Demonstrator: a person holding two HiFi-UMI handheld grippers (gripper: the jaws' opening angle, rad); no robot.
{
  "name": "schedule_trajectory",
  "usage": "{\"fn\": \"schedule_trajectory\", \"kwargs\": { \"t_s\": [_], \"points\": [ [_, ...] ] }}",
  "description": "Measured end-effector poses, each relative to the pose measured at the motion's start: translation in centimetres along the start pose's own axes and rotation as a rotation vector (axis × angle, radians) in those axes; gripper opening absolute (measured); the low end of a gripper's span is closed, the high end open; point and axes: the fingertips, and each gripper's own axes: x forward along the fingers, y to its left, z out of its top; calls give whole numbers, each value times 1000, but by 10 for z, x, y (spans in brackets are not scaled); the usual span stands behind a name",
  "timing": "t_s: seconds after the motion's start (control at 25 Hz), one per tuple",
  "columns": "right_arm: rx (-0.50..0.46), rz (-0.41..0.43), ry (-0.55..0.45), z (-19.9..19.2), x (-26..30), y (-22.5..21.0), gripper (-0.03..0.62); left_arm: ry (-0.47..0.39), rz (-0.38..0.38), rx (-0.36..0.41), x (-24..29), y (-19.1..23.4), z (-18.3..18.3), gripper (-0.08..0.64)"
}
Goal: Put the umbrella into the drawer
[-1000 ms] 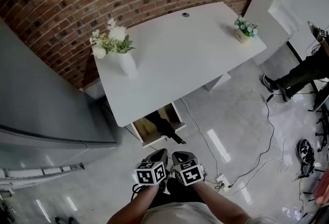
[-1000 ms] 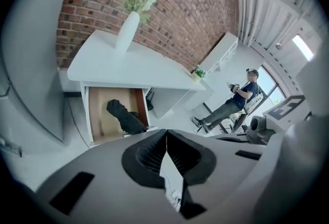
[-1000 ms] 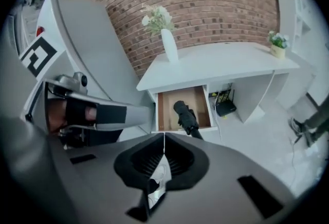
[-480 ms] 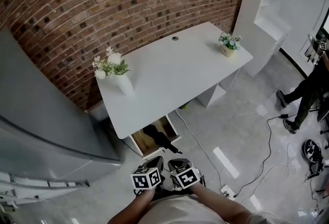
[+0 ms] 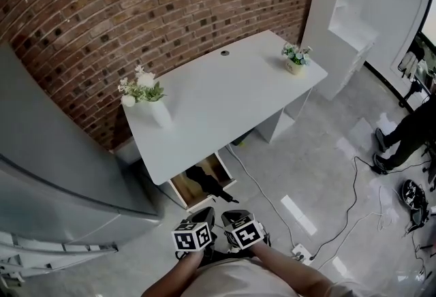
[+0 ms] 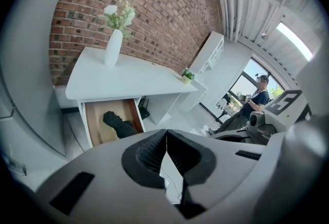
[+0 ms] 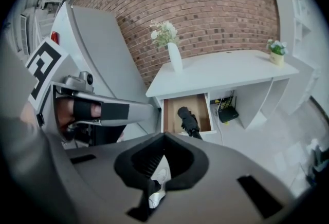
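The left gripper (image 6: 165, 138) and right gripper (image 7: 163, 143) are pinched closed on nothing, well apart from the open drawer (image 7: 172, 115), where the umbrella (image 7: 187, 119) lies with 1 end over the front rim, which could jam a closing push.

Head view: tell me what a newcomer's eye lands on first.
The red brick wall fills the top, with a white desk slanting before it, a white vase of flowers at its left end. Under the desk an open drawer holds a black umbrella. At the bottom edge, the left gripper and right gripper sit side by side, both shut.
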Motion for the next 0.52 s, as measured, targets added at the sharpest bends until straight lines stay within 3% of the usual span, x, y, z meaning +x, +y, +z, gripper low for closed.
{"fn": "schedule_trajectory", "kwargs": {
  "t_s": [0.52],
  "points": [
    [-6, 53, 20, -5, 10, 34, 15, -15, 42, -34, -29, 24, -15, 9]
  ]
}}
